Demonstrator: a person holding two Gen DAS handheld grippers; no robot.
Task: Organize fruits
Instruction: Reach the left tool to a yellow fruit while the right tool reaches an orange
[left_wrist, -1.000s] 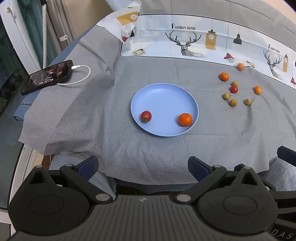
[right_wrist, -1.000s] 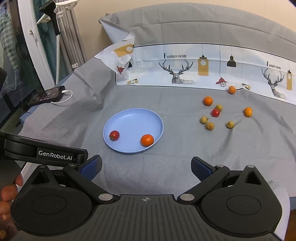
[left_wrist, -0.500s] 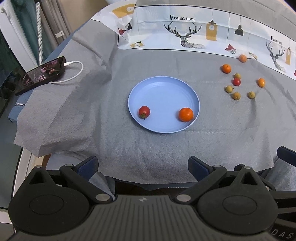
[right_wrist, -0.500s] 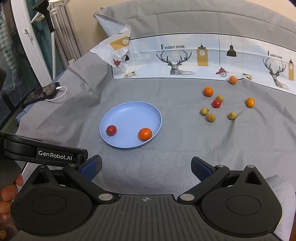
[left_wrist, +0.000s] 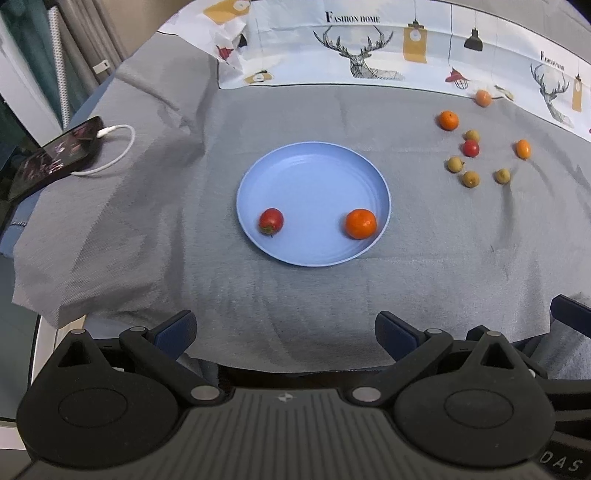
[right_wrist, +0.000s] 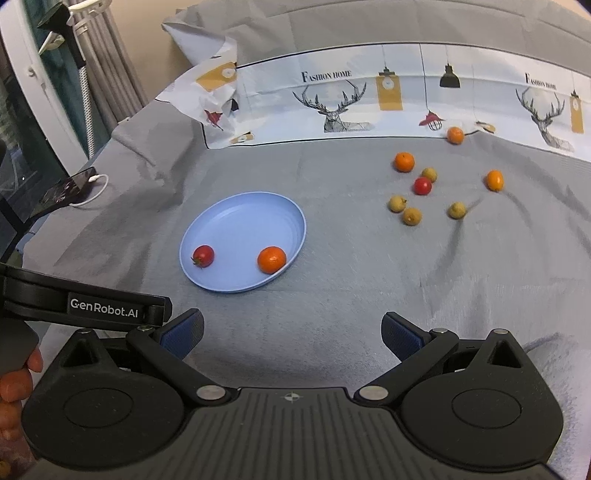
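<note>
A blue plate (left_wrist: 314, 177) (right_wrist: 240, 221) lies on the grey cloth and holds a red tomato (left_wrist: 270, 220) (right_wrist: 203, 255) and an orange tangerine (left_wrist: 361, 223) (right_wrist: 271, 259). Several loose fruits lie to the far right: an orange one (left_wrist: 448, 120) (right_wrist: 404, 161), a red tomato (left_wrist: 471, 148) (right_wrist: 422, 185), yellow-green ones (left_wrist: 470, 179) (right_wrist: 412, 216) and an oblong orange one (left_wrist: 523, 148) (right_wrist: 494, 180). My left gripper (left_wrist: 286, 330) is open and empty, near the table's front edge. My right gripper (right_wrist: 291, 332) is open and empty, short of the plate.
A phone (left_wrist: 51, 157) on a white cable lies at the left edge. A printed deer cloth (right_wrist: 369, 96) runs along the back. The left gripper's body (right_wrist: 85, 306) shows at the lower left of the right wrist view. The cloth's front edge (left_wrist: 295, 363) hangs under the left gripper.
Both grippers have moved forward toward the table, so the plate and fruits sit nearer in view. Both stay open. Nothing on the table has moved.
</note>
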